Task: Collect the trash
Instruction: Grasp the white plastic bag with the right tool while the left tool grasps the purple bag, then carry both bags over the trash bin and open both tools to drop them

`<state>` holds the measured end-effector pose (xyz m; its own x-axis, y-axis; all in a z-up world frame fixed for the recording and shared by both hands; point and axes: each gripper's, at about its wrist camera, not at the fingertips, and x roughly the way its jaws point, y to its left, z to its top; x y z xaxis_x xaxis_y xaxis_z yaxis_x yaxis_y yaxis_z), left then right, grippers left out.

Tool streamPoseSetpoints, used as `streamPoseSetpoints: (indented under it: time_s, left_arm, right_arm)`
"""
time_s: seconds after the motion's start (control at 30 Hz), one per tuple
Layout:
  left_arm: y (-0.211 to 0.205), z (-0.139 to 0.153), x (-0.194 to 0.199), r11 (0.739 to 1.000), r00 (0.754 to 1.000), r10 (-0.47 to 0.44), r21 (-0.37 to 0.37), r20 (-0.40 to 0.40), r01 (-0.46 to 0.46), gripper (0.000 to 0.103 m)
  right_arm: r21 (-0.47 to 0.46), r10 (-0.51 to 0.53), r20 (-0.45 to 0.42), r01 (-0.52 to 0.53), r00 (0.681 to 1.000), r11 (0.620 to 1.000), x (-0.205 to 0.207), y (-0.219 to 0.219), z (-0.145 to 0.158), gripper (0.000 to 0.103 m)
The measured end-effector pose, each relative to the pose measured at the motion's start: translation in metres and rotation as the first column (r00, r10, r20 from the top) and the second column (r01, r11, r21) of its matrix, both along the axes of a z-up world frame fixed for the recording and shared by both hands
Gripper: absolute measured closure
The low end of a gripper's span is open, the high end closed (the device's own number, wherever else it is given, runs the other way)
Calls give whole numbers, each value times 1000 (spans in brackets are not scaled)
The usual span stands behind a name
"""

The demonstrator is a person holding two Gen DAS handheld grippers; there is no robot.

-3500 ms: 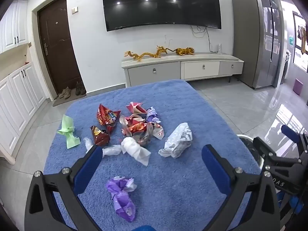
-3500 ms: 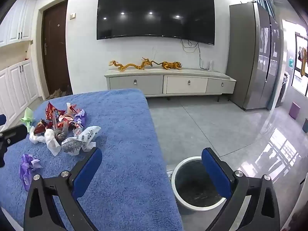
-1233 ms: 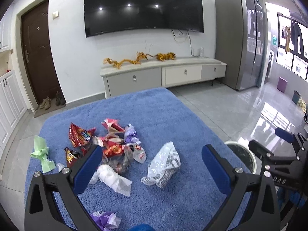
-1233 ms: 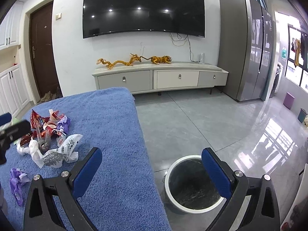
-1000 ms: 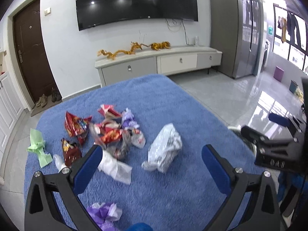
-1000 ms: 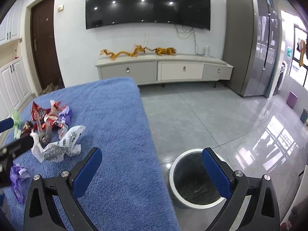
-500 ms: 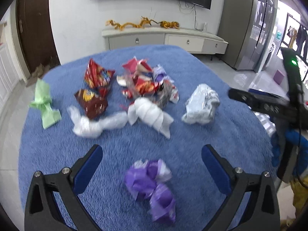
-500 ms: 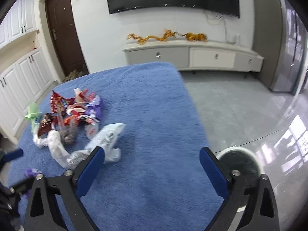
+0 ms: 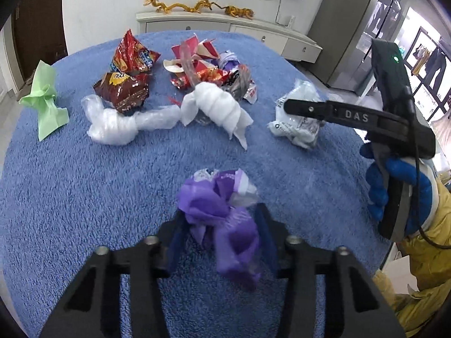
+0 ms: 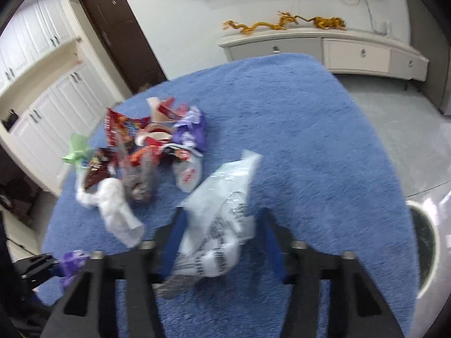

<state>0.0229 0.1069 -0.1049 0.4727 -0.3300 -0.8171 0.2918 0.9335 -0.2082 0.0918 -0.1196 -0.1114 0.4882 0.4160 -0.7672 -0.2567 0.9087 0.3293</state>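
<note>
A crumpled purple wrapper (image 9: 217,205) lies on the blue-covered table (image 9: 84,197), near its front edge. My left gripper (image 9: 222,233) is closing on it, and the wrapper fills the gap between the pads. Farther right, my right gripper (image 10: 222,236) is closing around a white printed plastic bag (image 10: 222,197), which stands between its blurred fingers. The left wrist view shows that gripper (image 9: 293,107) from the side over the same bag (image 9: 296,129), held by a blue-gloved hand (image 9: 394,180). A round white-rimmed bin (image 10: 422,231) stands on the floor beside the table's right edge.
Behind both grippers lie red snack wrappers (image 9: 129,79), a white paper wad (image 9: 217,104), a clear plastic twist (image 9: 118,124) and green paper (image 9: 45,98). A low cabinet (image 10: 338,48) runs along the far wall. White cupboards (image 10: 42,107) stand on the left.
Both grippers have dropped toward the table and tilted down. Their wide-open jaws have closed in, the left around the purple wrapper, the right around the white bag.
</note>
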Motion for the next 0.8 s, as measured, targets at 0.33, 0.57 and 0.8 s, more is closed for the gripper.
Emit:
streamPoseSetpoints:
  time_s: [0.33,0.57,0.8]
  left_arm:
    - [-33,37,-9,999,996,-46,28,77,44,79]
    - [-118,65,26,980,974,-199,12,107,199,79]
    - [-259,69,82,915,907,-404,47,118,402,79]
  right_arm:
    - [62,-56,85,51,995,997,-27,-46,27,74]
    - [52,-226,172,220,959,974,-41,-130,46,74]
    - [-69,-447,159,462,880,884,-41,-243,16,74]
